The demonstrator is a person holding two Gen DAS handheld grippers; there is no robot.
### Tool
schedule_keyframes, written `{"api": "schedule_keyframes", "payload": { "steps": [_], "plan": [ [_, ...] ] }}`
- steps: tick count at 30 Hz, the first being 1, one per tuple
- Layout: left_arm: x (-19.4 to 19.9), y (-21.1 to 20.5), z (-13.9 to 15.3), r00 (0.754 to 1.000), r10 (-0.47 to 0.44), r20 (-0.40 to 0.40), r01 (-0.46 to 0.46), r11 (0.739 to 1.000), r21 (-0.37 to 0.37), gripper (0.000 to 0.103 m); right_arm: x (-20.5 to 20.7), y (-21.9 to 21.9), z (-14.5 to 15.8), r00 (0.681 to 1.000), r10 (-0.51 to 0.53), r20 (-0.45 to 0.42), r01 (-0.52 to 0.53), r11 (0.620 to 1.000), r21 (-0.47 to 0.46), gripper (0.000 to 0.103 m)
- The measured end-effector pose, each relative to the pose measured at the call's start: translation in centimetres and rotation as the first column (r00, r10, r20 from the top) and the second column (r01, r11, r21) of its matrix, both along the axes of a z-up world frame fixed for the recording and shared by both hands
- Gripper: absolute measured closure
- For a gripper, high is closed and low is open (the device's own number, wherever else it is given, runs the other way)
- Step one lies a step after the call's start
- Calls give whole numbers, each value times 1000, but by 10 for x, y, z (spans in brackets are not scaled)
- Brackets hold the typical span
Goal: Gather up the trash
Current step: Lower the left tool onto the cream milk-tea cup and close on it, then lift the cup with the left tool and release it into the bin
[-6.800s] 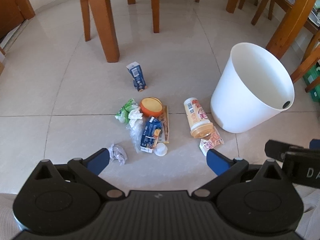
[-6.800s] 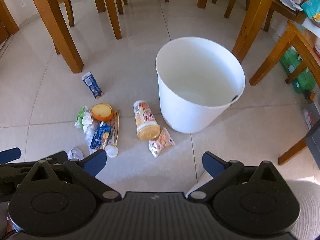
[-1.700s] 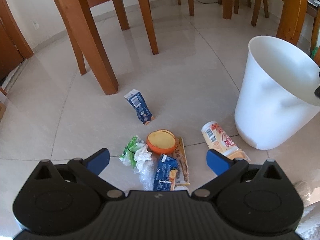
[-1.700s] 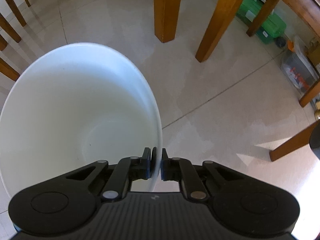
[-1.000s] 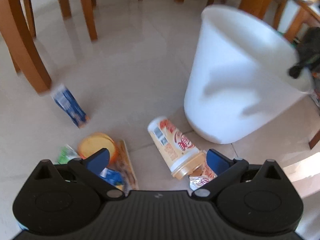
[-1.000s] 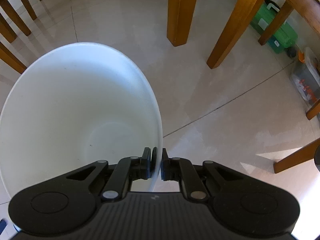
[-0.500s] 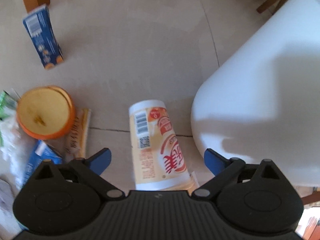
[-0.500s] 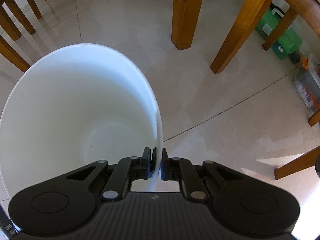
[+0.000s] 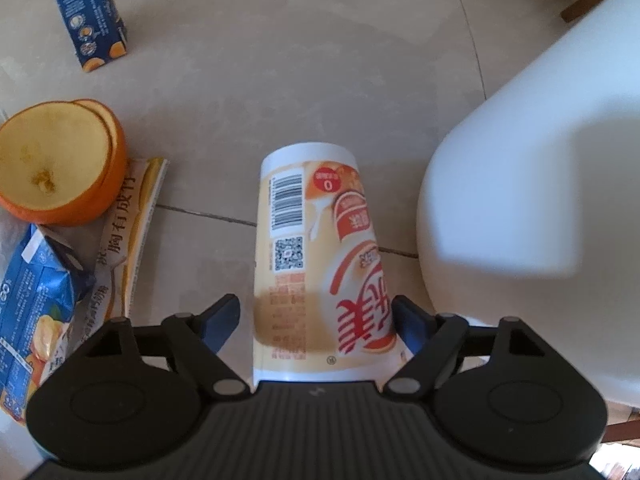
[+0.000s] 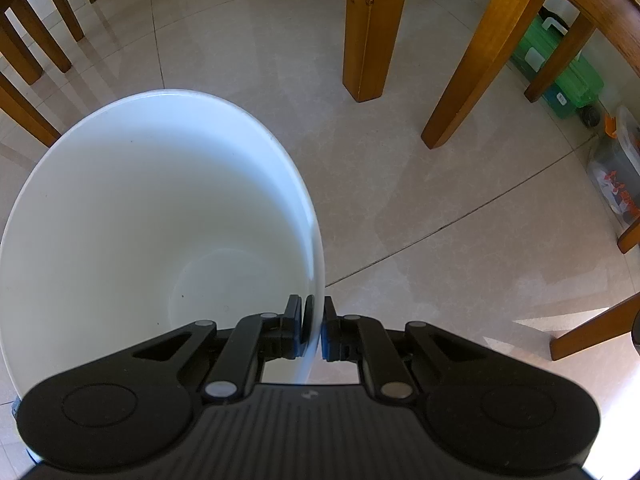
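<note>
A cream and red paper cup lies on its side on the tiled floor, its wide end toward me. My left gripper is open and low over the floor, with its blue fingertips on either side of the cup's wide end. The right tip looks to be against the cup; a small gap shows on the left. Just right of the cup stands the white bin. In the right wrist view my right gripper is shut on the rim of the white bin, which looks bare inside.
Left of the cup lie an orange lid, a yellow wrapper and a crushed blue carton; another blue carton stands farther off. Wooden table legs and a green case stand beyond the bin.
My left gripper has dropped toward the floor and forward over the cup, and its fingers have narrowed around the cup. The right gripper keeps its hold on the bin rim.
</note>
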State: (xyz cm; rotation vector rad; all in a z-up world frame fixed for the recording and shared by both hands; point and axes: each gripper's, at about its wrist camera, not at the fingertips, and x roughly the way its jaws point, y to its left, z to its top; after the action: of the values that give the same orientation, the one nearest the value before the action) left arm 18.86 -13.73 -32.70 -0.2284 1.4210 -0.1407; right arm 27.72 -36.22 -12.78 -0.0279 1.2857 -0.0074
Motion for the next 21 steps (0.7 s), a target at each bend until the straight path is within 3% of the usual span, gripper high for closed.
{"api": "schedule_keyframes", "payload": {
  "steps": [1, 21],
  "plan": [
    [-1, 0, 0, 1000, -3, 4, 3, 1000, -4, 30, 0, 1, 0, 1000, 2, 1, -2, 1000, -1, 92],
    [-32, 16, 46, 976, -175, 126, 161, 981, 113, 31, 2, 0, 1, 1000, 20, 4, -20, 1000, -2, 92]
  ]
}}
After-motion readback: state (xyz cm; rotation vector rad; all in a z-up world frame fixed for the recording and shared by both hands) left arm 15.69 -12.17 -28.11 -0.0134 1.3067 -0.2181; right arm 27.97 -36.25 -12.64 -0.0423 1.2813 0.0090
